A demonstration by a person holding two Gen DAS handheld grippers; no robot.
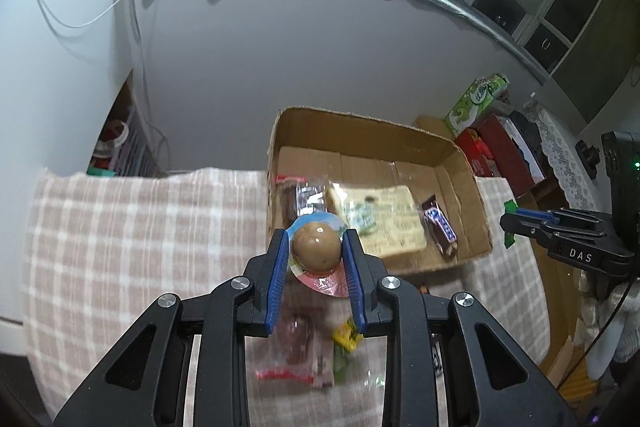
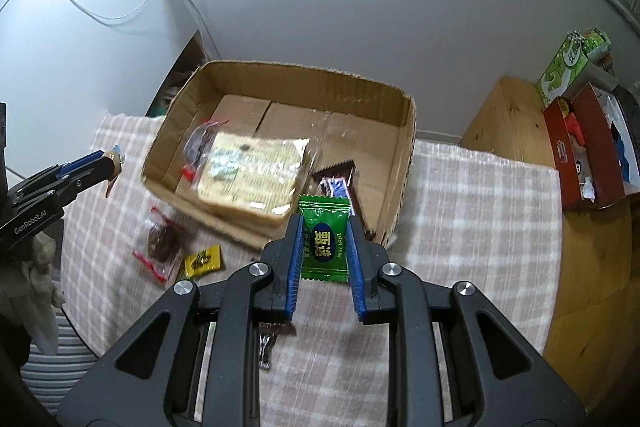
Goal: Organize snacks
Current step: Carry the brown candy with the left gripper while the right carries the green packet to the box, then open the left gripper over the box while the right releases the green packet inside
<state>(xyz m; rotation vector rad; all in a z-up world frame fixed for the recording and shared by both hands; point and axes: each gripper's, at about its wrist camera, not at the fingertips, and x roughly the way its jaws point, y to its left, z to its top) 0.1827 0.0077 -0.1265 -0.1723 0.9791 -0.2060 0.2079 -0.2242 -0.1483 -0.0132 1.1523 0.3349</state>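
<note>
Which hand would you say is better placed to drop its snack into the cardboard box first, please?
Probably the right. The right gripper holds the green candy just at the cardboard box near wall. The left gripper, holding the packaged egg, sits slightly further back.

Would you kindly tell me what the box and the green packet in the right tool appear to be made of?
The box looks like plain brown corrugated cardboard, matte, with ragged torn edges. The green packet, held in the right tool, seems a glossy plastic film wrapper: it shines, and its ends are crimped in zigzags.
</note>
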